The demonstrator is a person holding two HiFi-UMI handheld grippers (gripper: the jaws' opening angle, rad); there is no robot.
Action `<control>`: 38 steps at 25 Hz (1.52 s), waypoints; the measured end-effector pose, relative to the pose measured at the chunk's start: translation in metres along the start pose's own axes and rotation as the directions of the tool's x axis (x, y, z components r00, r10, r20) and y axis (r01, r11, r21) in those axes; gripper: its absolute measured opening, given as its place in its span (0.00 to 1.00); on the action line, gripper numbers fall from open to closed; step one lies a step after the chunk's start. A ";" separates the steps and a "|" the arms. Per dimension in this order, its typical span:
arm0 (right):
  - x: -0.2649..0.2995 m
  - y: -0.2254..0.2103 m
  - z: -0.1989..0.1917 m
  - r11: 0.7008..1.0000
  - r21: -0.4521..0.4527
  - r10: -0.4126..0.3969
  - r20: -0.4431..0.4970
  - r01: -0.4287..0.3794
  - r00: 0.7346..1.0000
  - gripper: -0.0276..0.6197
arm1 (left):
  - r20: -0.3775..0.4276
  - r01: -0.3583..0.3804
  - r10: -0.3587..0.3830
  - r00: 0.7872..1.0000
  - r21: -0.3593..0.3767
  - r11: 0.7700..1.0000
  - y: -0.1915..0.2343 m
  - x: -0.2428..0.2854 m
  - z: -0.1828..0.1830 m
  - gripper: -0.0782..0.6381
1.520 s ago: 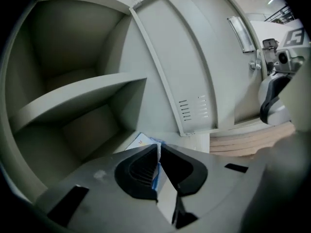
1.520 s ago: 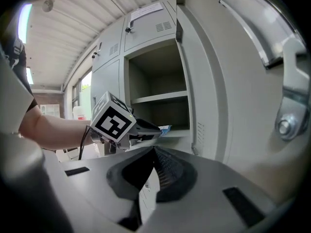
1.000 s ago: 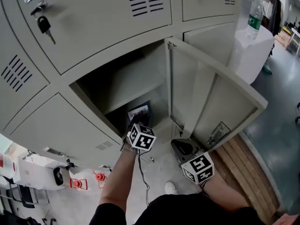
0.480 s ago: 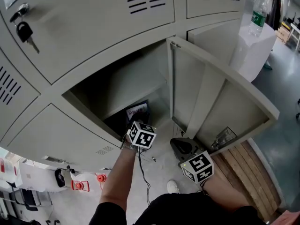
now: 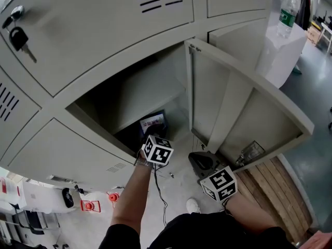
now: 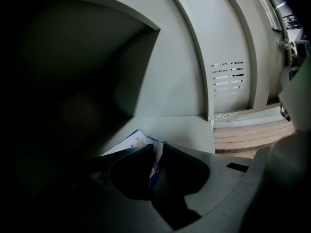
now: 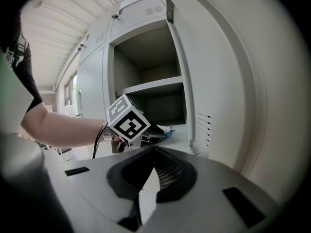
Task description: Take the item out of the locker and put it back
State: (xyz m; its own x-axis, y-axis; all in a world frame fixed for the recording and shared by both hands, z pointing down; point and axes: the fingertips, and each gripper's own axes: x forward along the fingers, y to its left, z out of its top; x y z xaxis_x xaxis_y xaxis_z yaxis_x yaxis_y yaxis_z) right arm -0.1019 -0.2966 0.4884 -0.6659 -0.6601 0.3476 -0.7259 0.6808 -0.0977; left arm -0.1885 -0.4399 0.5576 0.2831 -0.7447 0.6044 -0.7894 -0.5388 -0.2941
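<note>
A flat white-and-blue printed packet (image 5: 153, 122) lies on the floor of the open lower locker compartment (image 5: 179, 131). My left gripper (image 5: 147, 135) reaches into the compartment. Its jaws have just been opening, and a slim gap shows with the packet's edge (image 6: 154, 155) still between them. In the left gripper view the rest of the packet (image 6: 127, 143) rests flat on the locker floor (image 6: 187, 129). My right gripper (image 5: 194, 158) hangs outside, below the open door (image 5: 244, 108). It is shut on nothing (image 7: 153, 152) and looks toward the left gripper's marker cube (image 7: 127, 120).
A shelf (image 5: 148, 95) splits the compartment above the packet. The door (image 7: 218, 81) stands swung out to the right. A key (image 5: 18, 35) hangs in the upper-left locker. A water bottle (image 5: 285, 14) stands on a white stand. Wooden boards (image 5: 270, 183) cover the floor at right.
The left gripper has dipped a little toward the locker floor with the packet at its tips. The right gripper has stayed where it was.
</note>
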 end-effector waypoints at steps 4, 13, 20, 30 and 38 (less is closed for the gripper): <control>0.000 0.001 -0.001 1.000 0.005 0.002 -0.001 -0.002 1.000 0.12 | 0.010 -0.001 0.001 1.000 0.002 1.000 -0.001 0.000 0.001 0.22; -0.010 0.003 -0.001 1.000 0.002 0.021 0.009 -0.021 1.000 0.12 | 0.048 -0.020 0.020 0.999 -0.001 1.000 -0.008 -0.011 0.009 0.33; -0.030 0.009 -0.003 0.998 -0.015 0.060 0.016 -0.060 0.998 0.12 | 0.094 -0.068 0.068 0.993 -0.004 0.998 -0.022 -0.043 0.030 0.33; -0.083 0.026 -0.009 0.986 -0.061 0.157 0.028 -0.155 0.987 0.12 | 0.124 -0.145 0.158 0.980 -0.112 0.983 -0.065 -0.113 0.033 0.33; -0.150 0.034 -0.026 0.969 -0.085 0.234 0.037 -0.230 0.972 0.12 | 0.142 -0.237 0.280 0.949 -0.261 0.936 -0.134 -0.189 0.023 0.18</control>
State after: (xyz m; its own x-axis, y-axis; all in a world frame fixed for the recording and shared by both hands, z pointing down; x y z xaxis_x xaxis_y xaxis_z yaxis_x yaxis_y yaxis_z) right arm -0.0225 -0.1663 0.4578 -0.8231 -0.4939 0.2803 -0.5359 0.8388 -0.0957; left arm -0.1234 -0.2357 0.4655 0.1251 -0.9140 0.3858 -0.9479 -0.2250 -0.2257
